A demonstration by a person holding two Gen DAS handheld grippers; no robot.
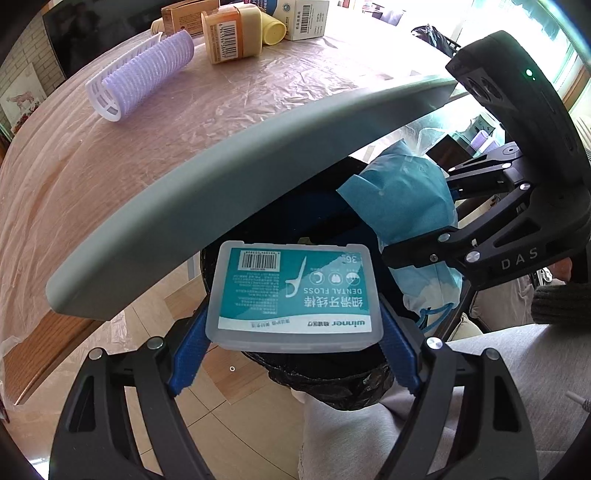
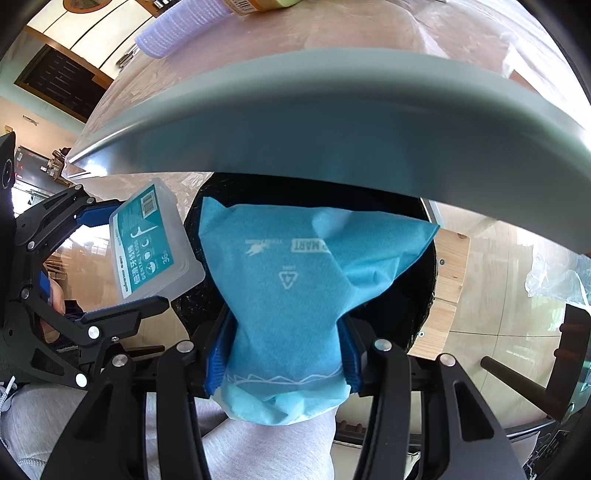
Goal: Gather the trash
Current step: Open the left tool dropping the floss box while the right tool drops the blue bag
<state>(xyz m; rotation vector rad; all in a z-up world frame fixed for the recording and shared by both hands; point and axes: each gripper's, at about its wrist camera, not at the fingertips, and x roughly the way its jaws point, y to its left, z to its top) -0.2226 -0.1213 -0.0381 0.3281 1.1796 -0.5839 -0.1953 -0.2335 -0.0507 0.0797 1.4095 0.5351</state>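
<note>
Clearly both grippers carry trash and both hover over the same mouth: a black-lined bin [image 1: 332, 391] tucked below the grey edge of the table [image 1: 207, 206]. The left gripper [image 1: 295, 332] is clamped on a dental floss box [image 1: 295, 295], its blue pads pressing the two short sides so the flat plastic case lies level, label up, directly above the dark opening; holding it by the ends seems sensible, since the lid face is slick and wide. The right gripper [image 2: 282, 354] is closed around a crumpled blue packet [image 2: 295, 288], pinching its lower part so the loose upper end flares out over the bin's rim. In the right wrist view the box sits just beside the packet, to its left, the two nearly touching, so I judge that releasing one at a time would avoid a knock. The table edge hangs close above both loads, which probably explains the low approach from the person's lap side. On the tabletop, well apart from all this, a purple hair roller [image 1: 144, 74], a yellow bottle [image 1: 229, 37] and some cartons [image 1: 306, 18] wait their turn.
</note>
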